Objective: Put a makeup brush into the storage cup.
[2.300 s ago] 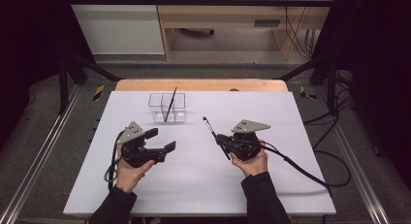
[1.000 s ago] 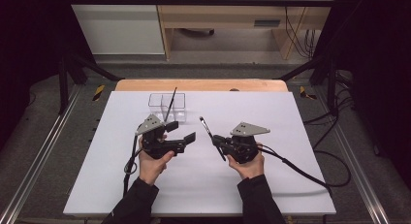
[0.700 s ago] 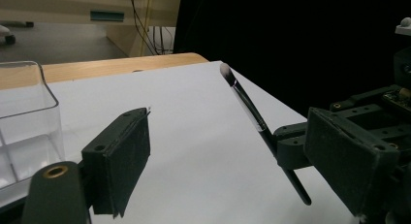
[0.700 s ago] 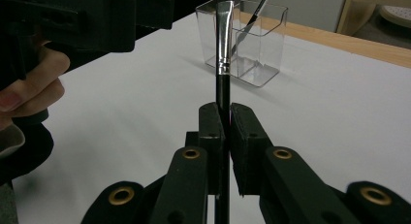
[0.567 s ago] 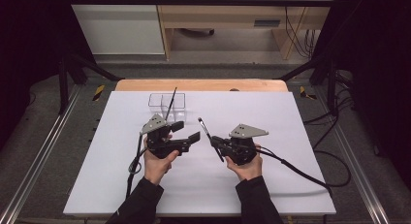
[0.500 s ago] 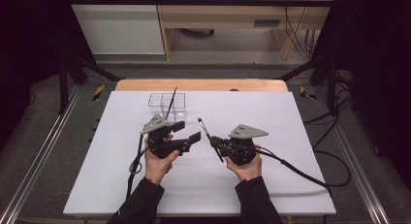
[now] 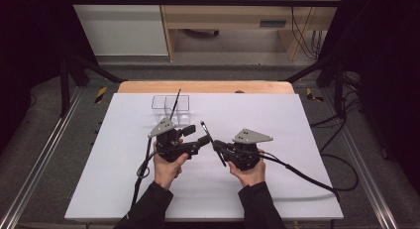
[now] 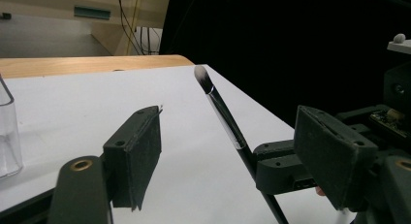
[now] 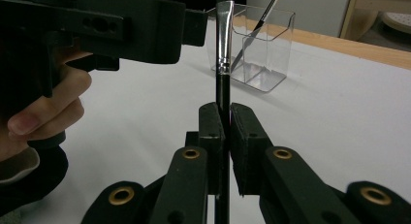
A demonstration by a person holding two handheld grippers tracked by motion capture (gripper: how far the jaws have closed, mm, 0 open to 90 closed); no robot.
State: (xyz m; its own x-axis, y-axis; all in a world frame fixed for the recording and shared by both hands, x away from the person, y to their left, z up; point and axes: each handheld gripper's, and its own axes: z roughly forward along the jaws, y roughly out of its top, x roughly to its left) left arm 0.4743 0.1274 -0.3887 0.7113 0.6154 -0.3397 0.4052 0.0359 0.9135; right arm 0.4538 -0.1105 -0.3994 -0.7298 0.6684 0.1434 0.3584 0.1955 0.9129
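A person at a white table (image 7: 297,140) works two hand-held grippers. The right gripper (image 9: 225,118) is clamped on the black handle of a makeup brush (image 8: 220,105), bristles (pale-tipped) pointing away from it. The left gripper (image 8: 232,136), jaws apart and just closing, brackets the brush without touching. A clear holder (image 9: 264,44) with another brush (image 7: 173,104) stands beyond both.

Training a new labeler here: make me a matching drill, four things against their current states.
1. right gripper
2. left gripper
3. clear holder
4. brush

a. stands on the table's far side, a second brush leaning in it
b. jaws apart, just been closing, pressing nothing
c. clamped by its dark handle, bristles up
d. shut on a handle

Pairs: 1-d, 2-b, 3-a, 4-c
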